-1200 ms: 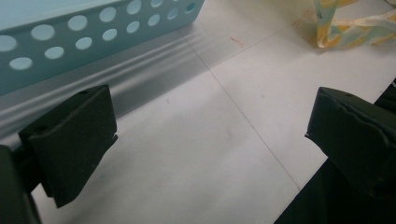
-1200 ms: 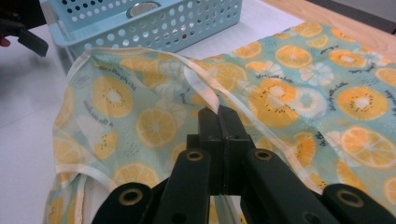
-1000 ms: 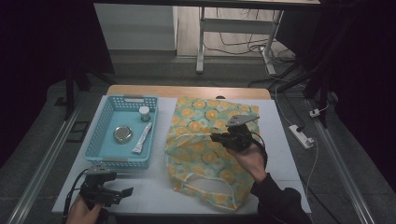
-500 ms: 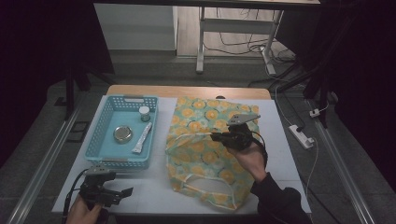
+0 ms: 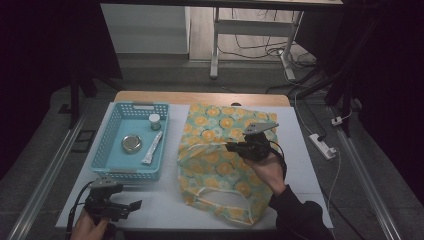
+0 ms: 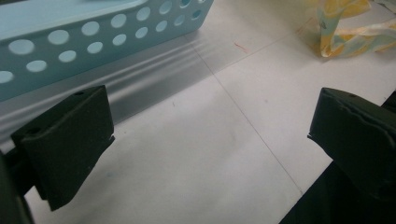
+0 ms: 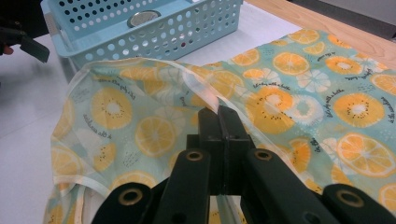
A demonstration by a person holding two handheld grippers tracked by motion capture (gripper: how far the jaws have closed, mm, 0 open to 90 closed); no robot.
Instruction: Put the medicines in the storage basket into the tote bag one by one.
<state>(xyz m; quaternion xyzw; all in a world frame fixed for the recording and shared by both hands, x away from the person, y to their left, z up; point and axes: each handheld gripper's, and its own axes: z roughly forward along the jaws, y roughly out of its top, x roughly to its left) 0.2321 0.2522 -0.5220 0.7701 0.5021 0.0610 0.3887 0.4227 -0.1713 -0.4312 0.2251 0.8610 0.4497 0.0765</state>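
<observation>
A thin bag (image 5: pixel 216 131) printed with orange and kiwi slices lies on the white table, its handles toward the front edge. My right gripper (image 5: pixel 231 147) is over the bag's middle, shut on the bag's rim (image 7: pixel 201 91), which rises in a fold above the cloth. My left gripper (image 5: pixel 131 207) rests at the front left corner, open, with bare table between its pads (image 6: pixel 70 140). A light blue perforated basket (image 5: pixel 136 106) stands left of the bag and holds a round metal tin (image 5: pixel 131 143), a small capped jar (image 5: pixel 155 121) and a white tube (image 5: pixel 151 148).
The basket's wall (image 6: pixel 93 37) is just beyond my left gripper. A strip of wooden tabletop (image 5: pixel 200 97) runs along the back. A power strip (image 5: pixel 322 146) with its cable lies on the floor to the right. Desk legs stand behind the table.
</observation>
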